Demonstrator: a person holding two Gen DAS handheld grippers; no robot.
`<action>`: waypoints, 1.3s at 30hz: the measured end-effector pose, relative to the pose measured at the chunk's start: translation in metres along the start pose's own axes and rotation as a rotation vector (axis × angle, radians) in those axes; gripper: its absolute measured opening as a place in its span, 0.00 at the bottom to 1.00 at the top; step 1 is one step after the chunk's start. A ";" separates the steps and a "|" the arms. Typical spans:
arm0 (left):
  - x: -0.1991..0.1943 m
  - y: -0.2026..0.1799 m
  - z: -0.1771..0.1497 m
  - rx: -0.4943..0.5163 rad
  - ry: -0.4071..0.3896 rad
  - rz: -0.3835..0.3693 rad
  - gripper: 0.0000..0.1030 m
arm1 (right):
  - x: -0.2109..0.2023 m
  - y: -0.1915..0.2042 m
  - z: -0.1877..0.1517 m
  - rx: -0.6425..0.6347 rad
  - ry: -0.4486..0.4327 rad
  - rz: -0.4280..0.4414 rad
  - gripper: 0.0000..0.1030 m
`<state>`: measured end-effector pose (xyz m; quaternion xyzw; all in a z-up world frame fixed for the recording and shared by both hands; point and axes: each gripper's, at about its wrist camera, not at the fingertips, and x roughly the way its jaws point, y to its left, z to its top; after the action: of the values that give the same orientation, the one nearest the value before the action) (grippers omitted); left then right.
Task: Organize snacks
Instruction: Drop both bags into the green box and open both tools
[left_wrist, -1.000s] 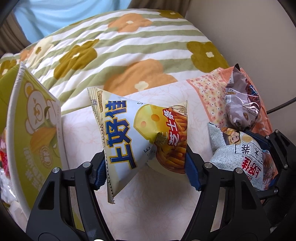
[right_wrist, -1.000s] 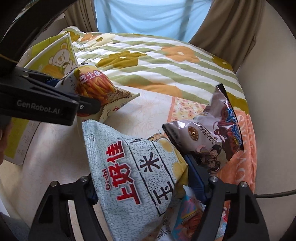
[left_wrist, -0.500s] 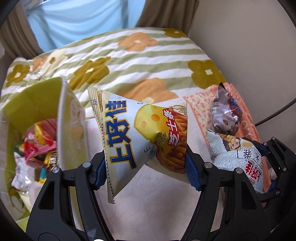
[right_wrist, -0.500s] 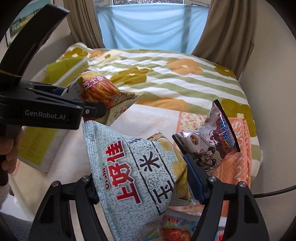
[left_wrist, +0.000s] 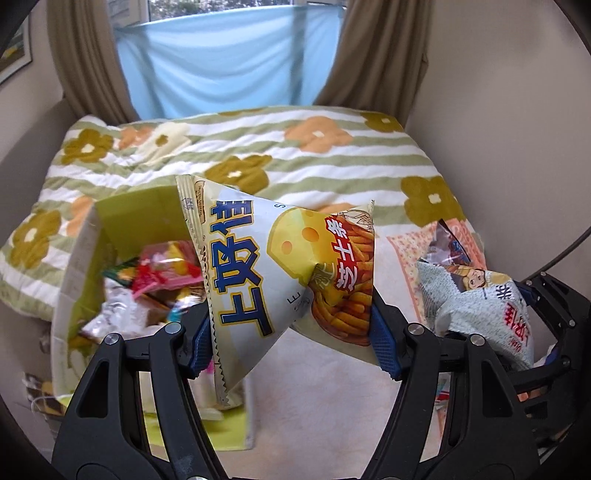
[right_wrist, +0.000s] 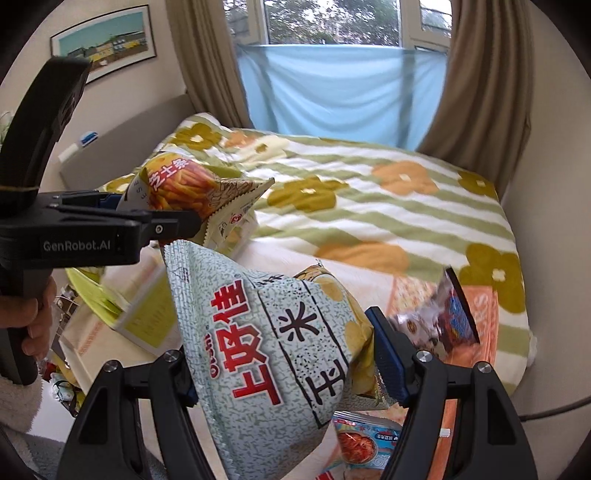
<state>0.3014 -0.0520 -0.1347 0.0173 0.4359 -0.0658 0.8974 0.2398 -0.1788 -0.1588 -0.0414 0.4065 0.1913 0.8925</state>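
A bed (left_wrist: 332, 155) with a green-striped, flower-patterned quilt fills the background, with brown curtains (right_wrist: 480, 92) and a pale blue cloth (left_wrist: 229, 62) across the window behind it. A framed picture (right_wrist: 103, 40) hangs on the wall at the left in the right wrist view. Nearer, a pale sheet (left_wrist: 325, 387) covers the bed's front part, and an orange patterned cloth (right_wrist: 476, 314) lies on its right side.

On that cloth rests a crumpled purple-and-silver snack bag (right_wrist: 439, 321), and another red-and-blue packet (right_wrist: 365, 439) lies below the right tongs (right_wrist: 284, 373). To the left stands an open yellow-green box (left_wrist: 85, 266), its inside crowded with mixed wrappers, blurred in the left wrist view.

The left tongs (left_wrist: 291, 332) clamp a white-and-yellow bag of cheese sticks (left_wrist: 273, 273), pinched at its lower corner so the bag creases and fans upward; it hangs in the air just right of the box's opening. A hand (right_wrist: 33, 317) grips the handle of the left tongs. The right tongs squeeze a pale speckled bag of corn snacks (right_wrist: 269, 339) with red lettering, also off the sheet, its top edge reaching toward the left tongs.

Bare sheet lies between the box and the orange cloth. The wall closes in tight on the right.
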 end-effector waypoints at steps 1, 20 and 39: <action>-0.003 0.006 0.001 -0.008 -0.005 0.003 0.64 | -0.004 0.006 0.006 -0.001 -0.009 0.010 0.67; 0.009 0.223 0.034 -0.081 0.019 -0.047 0.65 | 0.058 0.134 0.124 0.007 -0.061 0.077 0.67; 0.063 0.259 0.016 -0.096 0.145 -0.073 1.00 | 0.121 0.154 0.142 0.092 0.060 -0.005 0.67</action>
<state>0.3871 0.1966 -0.1811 -0.0366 0.5027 -0.0761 0.8603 0.3551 0.0331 -0.1417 -0.0071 0.4413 0.1686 0.8813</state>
